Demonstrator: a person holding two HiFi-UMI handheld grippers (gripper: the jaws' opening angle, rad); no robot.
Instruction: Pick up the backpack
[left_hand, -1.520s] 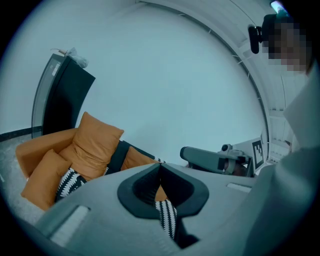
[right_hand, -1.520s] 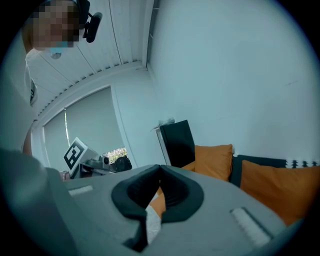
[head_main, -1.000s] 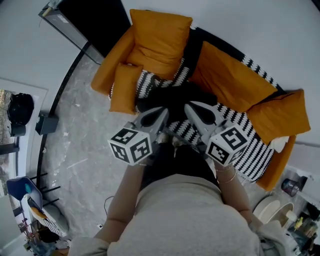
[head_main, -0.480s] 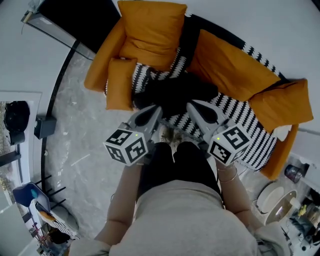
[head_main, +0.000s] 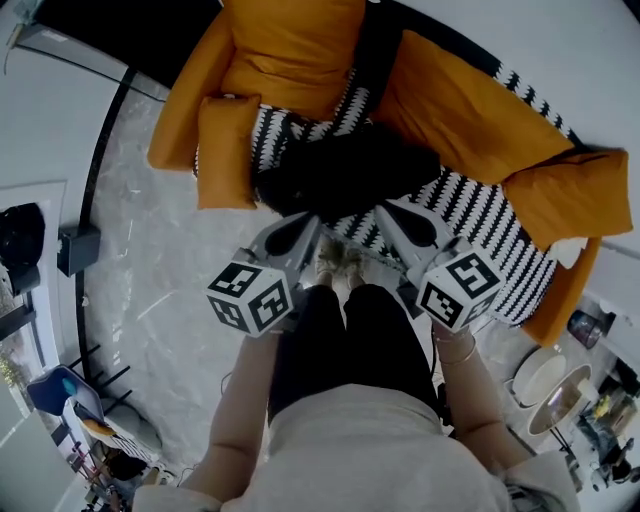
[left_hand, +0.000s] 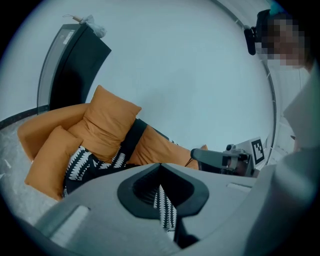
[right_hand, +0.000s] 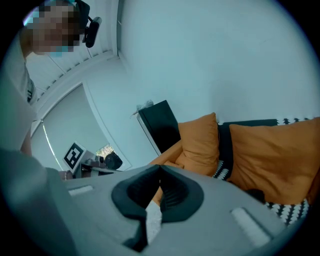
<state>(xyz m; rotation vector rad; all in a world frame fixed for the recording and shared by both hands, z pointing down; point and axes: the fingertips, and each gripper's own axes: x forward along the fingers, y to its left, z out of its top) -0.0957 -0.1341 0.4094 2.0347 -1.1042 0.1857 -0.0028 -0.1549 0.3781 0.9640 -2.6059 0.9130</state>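
The black backpack (head_main: 345, 172) lies on a sofa (head_main: 480, 215) with a black-and-white patterned cover and orange cushions (head_main: 290, 45). In the head view both grippers are held side by side just in front of the sofa's front edge, pointing at the backpack. My left gripper (head_main: 306, 222) is shut with nothing in it, a short way from the bag's near left side. The right gripper (head_main: 386, 211) is also shut and empty, near the bag's right side. In the left gripper view the closed jaws (left_hand: 160, 166) face the sofa. The right gripper view (right_hand: 160, 169) shows a dark bit of the backpack (right_hand: 256, 195).
The person's legs (head_main: 340, 340) and feet (head_main: 336, 266) stand between the grippers, close to the sofa. Grey marble floor (head_main: 150, 290) spreads to the left. A black panel (head_main: 100, 25) stands at the sofa's left end. Clutter (head_main: 60, 410) sits lower left, bowls (head_main: 548, 378) lower right.
Both grippers have sunk lower and closer to the sofa's front edge, still shut. In the head view the sofa and backpack have shifted upward.
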